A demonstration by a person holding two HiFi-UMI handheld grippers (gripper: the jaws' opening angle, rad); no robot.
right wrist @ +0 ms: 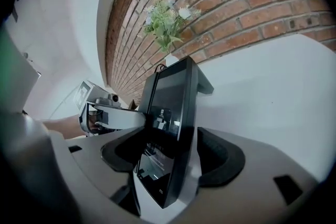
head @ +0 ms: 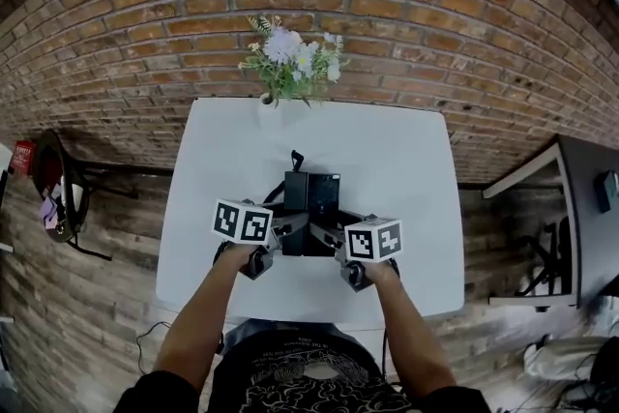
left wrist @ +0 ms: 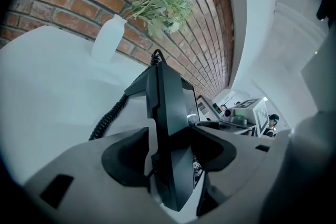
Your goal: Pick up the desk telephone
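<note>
The desk telephone (head: 311,198) stood near the middle of the white table (head: 416,160), its near end hidden in the head view by the marker cubes. The left gripper (head: 288,232) straddled its handset side and the right gripper (head: 337,242) its screen side, both spread wide, the pads seemingly clear of it. Its coiled cord (left wrist: 107,118) vanished behind the left jaw.

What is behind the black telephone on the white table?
A white vase of flowers stands back and a little left, at the far edge of the table, before the brick wall. In both gripper views the desk telephone covers the tabletop right behind it.
</note>
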